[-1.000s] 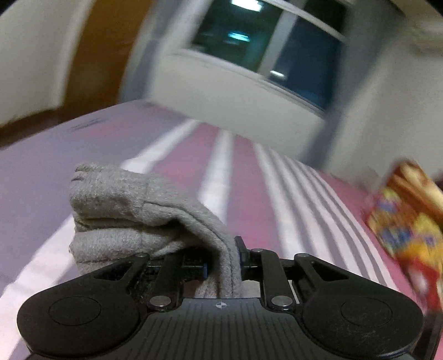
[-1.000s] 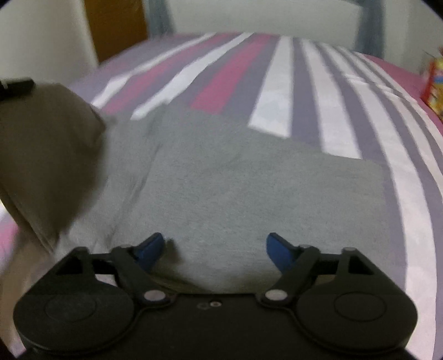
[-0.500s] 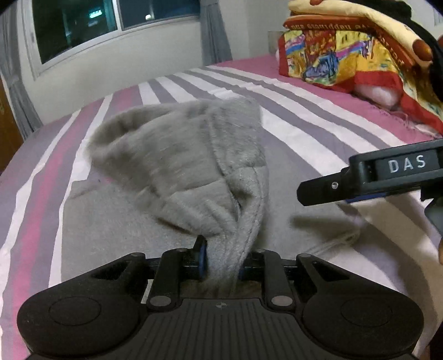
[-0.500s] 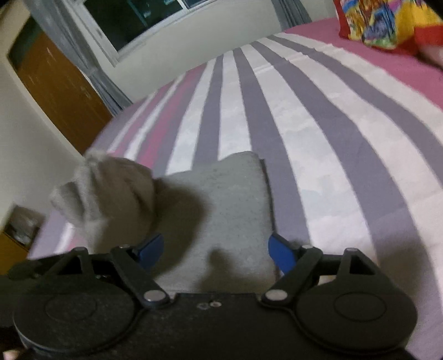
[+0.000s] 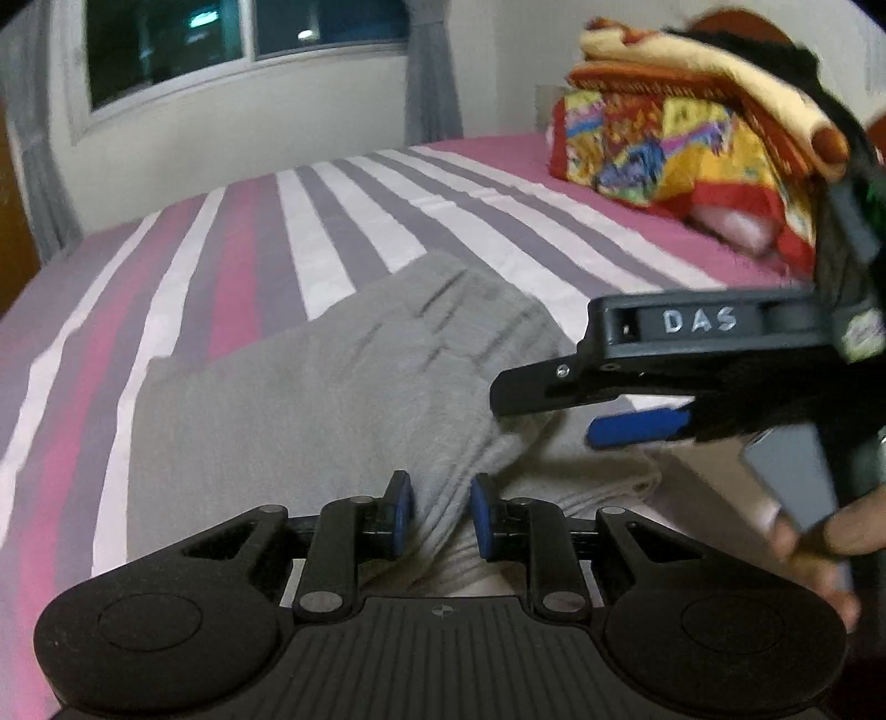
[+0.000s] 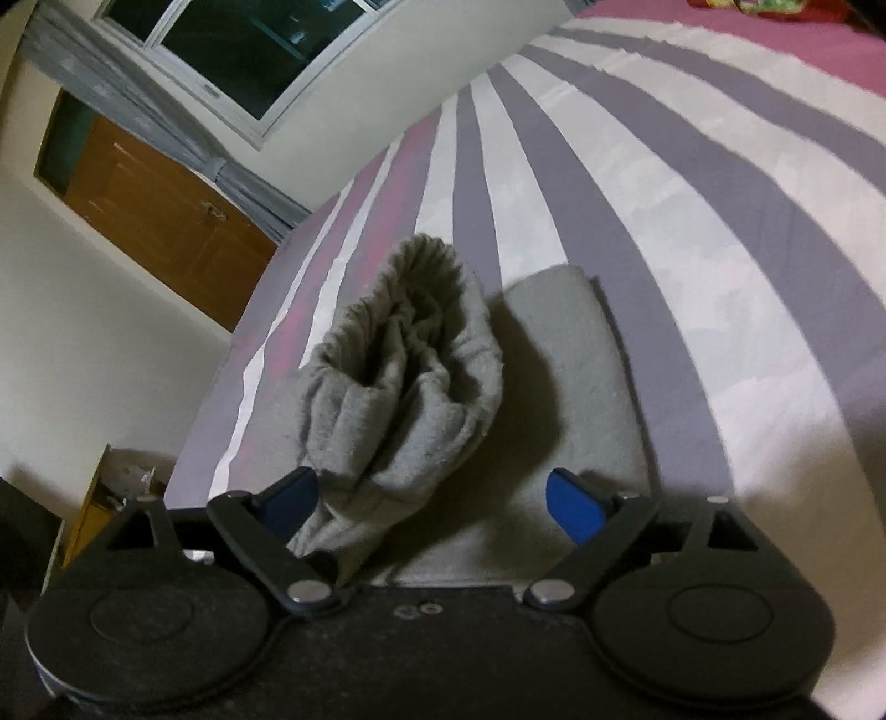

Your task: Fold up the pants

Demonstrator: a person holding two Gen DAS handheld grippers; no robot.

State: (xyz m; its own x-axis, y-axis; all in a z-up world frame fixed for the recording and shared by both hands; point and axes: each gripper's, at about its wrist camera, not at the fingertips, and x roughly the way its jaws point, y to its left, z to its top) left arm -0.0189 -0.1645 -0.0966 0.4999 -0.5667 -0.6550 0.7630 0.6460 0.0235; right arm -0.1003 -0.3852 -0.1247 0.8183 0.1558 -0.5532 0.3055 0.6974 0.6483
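Note:
Grey pants (image 5: pixel 310 399) lie on a striped bed. My left gripper (image 5: pixel 440 512) is shut on a bunched fold of the pants and holds that part over the flat layer beneath. The right gripper (image 5: pixel 581 404) shows in the left wrist view at the right, just above the pants. In the right wrist view the right gripper (image 6: pixel 432 498) is open and empty. The lifted bunched end of the pants (image 6: pixel 398 382) hangs close to its left finger, over the flat folded layer (image 6: pixel 587 387).
The bed sheet (image 5: pixel 354 232) has purple, white and pink stripes. A colourful pile of bedding (image 5: pixel 681 138) sits at the bed's far right. A window (image 5: pixel 221 39) and curtains are behind. A brown door (image 6: pixel 160 221) stands past the bed's far left edge.
My left gripper has carried the held end of the pants across and lower over the flat layer. The right gripper stayed open and drew closer to the left one.

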